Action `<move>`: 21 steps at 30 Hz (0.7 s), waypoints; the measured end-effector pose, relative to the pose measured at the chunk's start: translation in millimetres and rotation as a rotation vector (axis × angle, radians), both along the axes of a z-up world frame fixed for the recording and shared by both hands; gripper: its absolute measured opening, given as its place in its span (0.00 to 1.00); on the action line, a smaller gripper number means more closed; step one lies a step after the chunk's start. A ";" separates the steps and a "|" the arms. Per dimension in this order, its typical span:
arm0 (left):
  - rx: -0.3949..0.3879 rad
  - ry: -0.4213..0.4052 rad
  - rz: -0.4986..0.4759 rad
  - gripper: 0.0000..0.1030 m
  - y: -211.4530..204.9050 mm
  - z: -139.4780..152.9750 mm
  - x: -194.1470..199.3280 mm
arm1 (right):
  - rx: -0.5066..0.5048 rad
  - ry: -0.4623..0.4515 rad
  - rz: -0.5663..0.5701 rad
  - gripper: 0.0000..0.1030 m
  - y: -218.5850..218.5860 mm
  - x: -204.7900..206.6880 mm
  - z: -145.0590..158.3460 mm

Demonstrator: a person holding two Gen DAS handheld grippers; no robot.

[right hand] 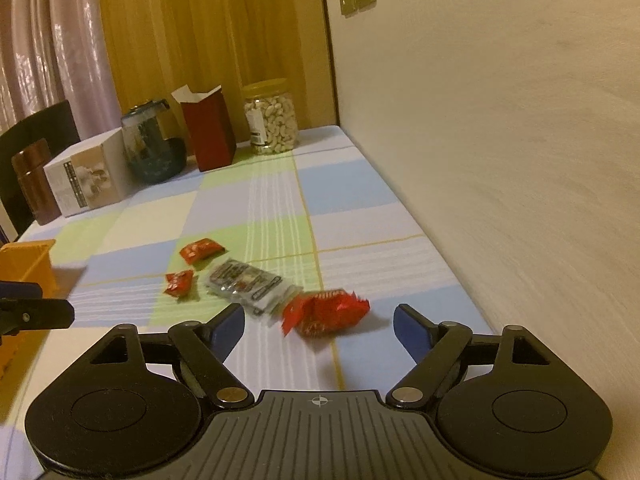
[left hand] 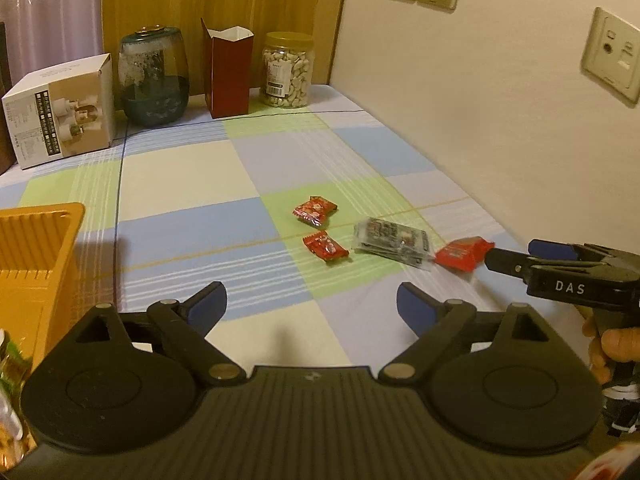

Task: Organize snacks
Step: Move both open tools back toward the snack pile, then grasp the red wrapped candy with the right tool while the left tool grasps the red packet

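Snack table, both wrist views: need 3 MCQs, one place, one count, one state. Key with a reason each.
1. Where does the nut jar stand?
A. far end of the table, next to the wall
B. inside the orange bin
C. between the right tool's fingers

2. How many red snack packets lie on the tablecloth?
A. one
B. three
C. five

3. What state is the right tool in?
A. shut on a packet
B. open, holding nothing
C. out of view

Key:
1. A: it stands in the back row, to the right of the dark red carton, by the wall.
2. B: two small ones and a larger one, set around the clear packet.
3. B: its fingers are spread and the larger packet lies ahead, ungripped. The left tool is open too.
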State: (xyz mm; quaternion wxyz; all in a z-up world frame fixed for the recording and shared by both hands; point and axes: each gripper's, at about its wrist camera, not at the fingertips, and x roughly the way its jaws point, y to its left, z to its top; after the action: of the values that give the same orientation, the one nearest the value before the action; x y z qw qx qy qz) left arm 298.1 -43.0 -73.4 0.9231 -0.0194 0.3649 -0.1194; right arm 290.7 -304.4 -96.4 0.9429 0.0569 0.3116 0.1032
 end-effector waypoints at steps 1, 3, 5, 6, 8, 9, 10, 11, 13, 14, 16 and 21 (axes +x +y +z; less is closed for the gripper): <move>0.001 0.002 0.001 0.89 -0.5 -2.1 4.0 | -0.004 0.002 0.003 0.79 0.4 5.3 -2.9; 0.001 0.007 -0.002 0.89 -1.9 -6.0 10.8 | -0.009 0.012 0.006 0.79 0.7 15.1 -8.6; 0.001 0.012 -0.004 0.89 -3.6 -9.4 16.1 | -0.007 0.016 0.016 0.79 1.0 24.4 -14.4; 0.000 0.012 -0.005 0.89 -4.1 -11.3 18.3 | -0.010 0.021 0.018 0.79 1.6 28.9 -17.0; -0.003 0.016 -0.006 0.89 -4.6 -15.1 22.1 | -0.002 0.021 0.029 0.79 1.6 35.6 -22.1; -0.005 0.019 -0.003 0.89 -4.6 -17.3 24.1 | 0.001 0.025 0.035 0.79 2.1 38.4 -24.2; -0.007 0.022 0.000 0.89 -4.3 -19.6 25.8 | 0.003 0.030 0.040 0.79 2.5 41.6 -26.7; -0.010 0.026 0.001 0.89 -4.3 -21.6 27.3 | 0.006 0.032 0.044 0.79 2.6 44.1 -29.0; -0.014 0.032 0.006 0.89 -3.8 -25.7 30.2 | 0.000 0.039 0.049 0.78 4.8 46.8 -32.4; -0.015 0.033 0.005 0.89 -4.1 -27.1 30.8 | -0.003 0.039 0.047 0.72 4.8 47.3 -33.9; -0.015 0.036 0.003 0.89 -5.1 -30.1 32.8 | 0.004 0.046 0.051 0.62 4.3 49.4 -36.5; -0.021 0.042 0.005 0.89 -6.6 -35.7 37.2 | -0.008 0.043 0.043 0.54 4.9 49.8 -37.9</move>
State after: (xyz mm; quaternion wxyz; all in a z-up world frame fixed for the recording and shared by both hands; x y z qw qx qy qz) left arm 335.3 -49.6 -109.0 0.9153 -0.0324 0.3829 -0.1206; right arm 340.6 -299.5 -134.2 0.9338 0.0487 0.3333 0.1210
